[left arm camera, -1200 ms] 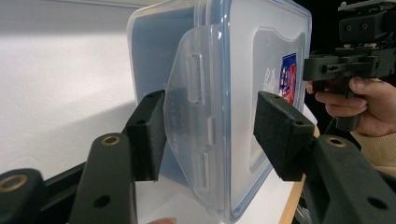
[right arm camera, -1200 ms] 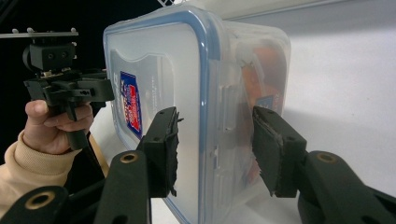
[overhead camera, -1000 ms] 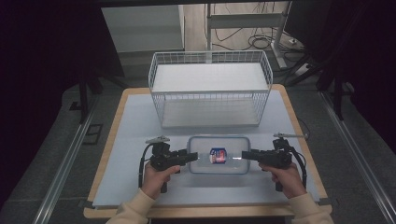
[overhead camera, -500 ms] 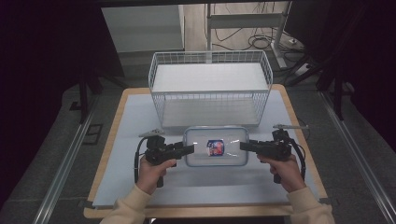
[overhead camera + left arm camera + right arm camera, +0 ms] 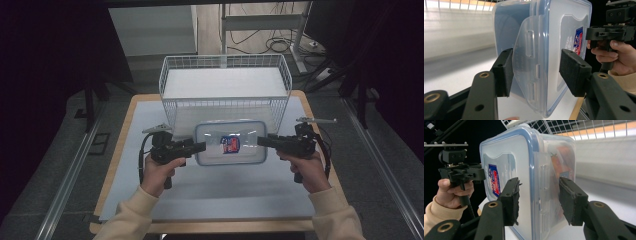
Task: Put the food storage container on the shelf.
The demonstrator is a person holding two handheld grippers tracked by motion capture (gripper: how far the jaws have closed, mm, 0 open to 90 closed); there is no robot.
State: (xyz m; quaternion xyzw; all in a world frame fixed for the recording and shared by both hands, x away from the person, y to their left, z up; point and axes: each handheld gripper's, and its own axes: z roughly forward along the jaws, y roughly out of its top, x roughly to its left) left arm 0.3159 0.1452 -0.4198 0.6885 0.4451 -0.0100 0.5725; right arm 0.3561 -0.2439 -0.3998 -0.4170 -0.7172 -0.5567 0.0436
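The clear plastic box with a blue-edged lid [image 5: 231,143] is held above the white table [image 5: 200,195], just in front of the empty white wire basket [image 5: 225,87]. The left gripper [image 5: 199,147] and the right gripper [image 5: 263,141] each squeeze one end of it. What is inside the box is hard to tell.

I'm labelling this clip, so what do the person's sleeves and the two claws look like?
Cream knitted sleeves with ribbed cuffs. Each claw, left claw and right claw, is matte black with brass-ringed holes, padded jaws, a pistol handle, a black cable and a grey plate on top.
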